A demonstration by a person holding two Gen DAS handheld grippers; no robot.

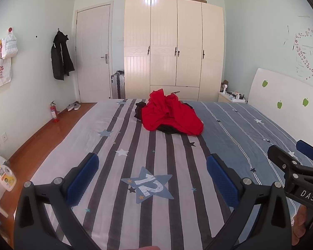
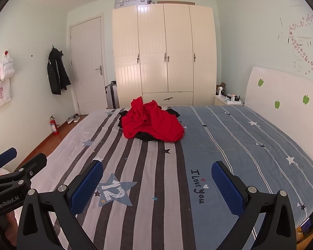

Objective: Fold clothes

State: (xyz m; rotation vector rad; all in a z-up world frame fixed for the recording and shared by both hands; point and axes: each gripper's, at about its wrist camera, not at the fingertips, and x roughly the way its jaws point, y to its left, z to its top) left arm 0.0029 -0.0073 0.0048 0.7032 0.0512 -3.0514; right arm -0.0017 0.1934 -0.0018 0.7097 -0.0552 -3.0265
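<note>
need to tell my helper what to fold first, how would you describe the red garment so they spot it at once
Start at the big striped bed in front of the cream wardrobe. Mid-bed toward the wardrobe sits a crumpled heap; the red garment lies on top, the only bright red cloth, over black clothing.

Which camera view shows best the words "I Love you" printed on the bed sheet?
The right wrist view: the dark "I Love you" lettering lies whole on the blue part of the striped bed sheet. The left wrist view does not show it.
</note>
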